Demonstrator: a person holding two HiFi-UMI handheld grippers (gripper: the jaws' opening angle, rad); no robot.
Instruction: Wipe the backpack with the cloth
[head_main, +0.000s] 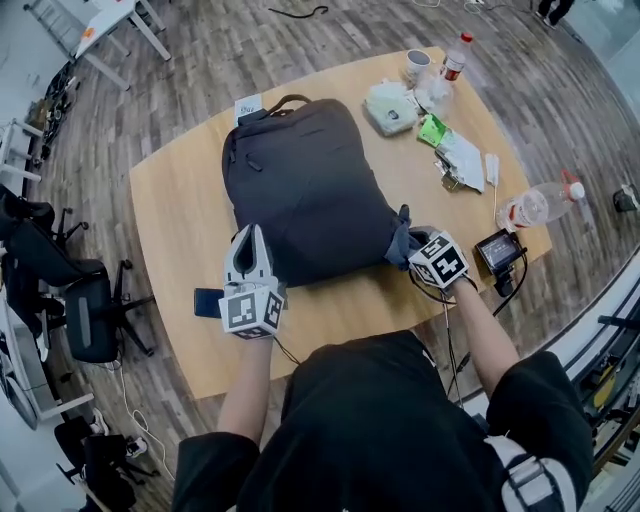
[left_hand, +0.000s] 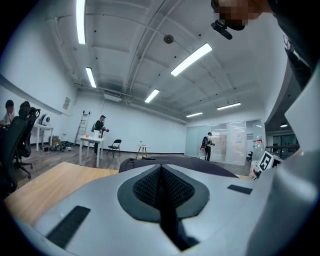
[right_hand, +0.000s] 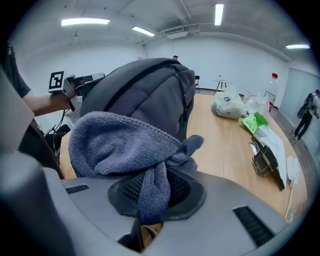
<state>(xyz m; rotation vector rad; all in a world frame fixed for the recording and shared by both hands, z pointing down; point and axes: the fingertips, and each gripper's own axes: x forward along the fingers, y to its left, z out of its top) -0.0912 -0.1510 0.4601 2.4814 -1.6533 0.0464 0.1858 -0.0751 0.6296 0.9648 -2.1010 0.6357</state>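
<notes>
A dark grey backpack (head_main: 305, 190) lies flat on the wooden table (head_main: 170, 220), handle toward the far side. My right gripper (head_main: 408, 240) is shut on a blue-grey cloth (right_hand: 125, 145), which bunches against the backpack's (right_hand: 145, 95) near right corner. The cloth (head_main: 400, 238) shows as a small dark fold in the head view. My left gripper (head_main: 250, 250) is shut with nothing between its jaws, its tips at the backpack's near left edge. In the left gripper view the backpack (left_hand: 165, 161) is a low dark shape beyond the closed jaws (left_hand: 161, 187).
At the table's far right lie a white pouch (head_main: 390, 108), a cup (head_main: 417, 64), a bottle (head_main: 455, 55) and a green packet (head_main: 433, 130). A plastic bottle (head_main: 540, 205) and a small camera (head_main: 498, 250) sit near the right edge. A phone (head_main: 207, 301) lies by my left gripper. Office chairs (head_main: 80, 310) stand left.
</notes>
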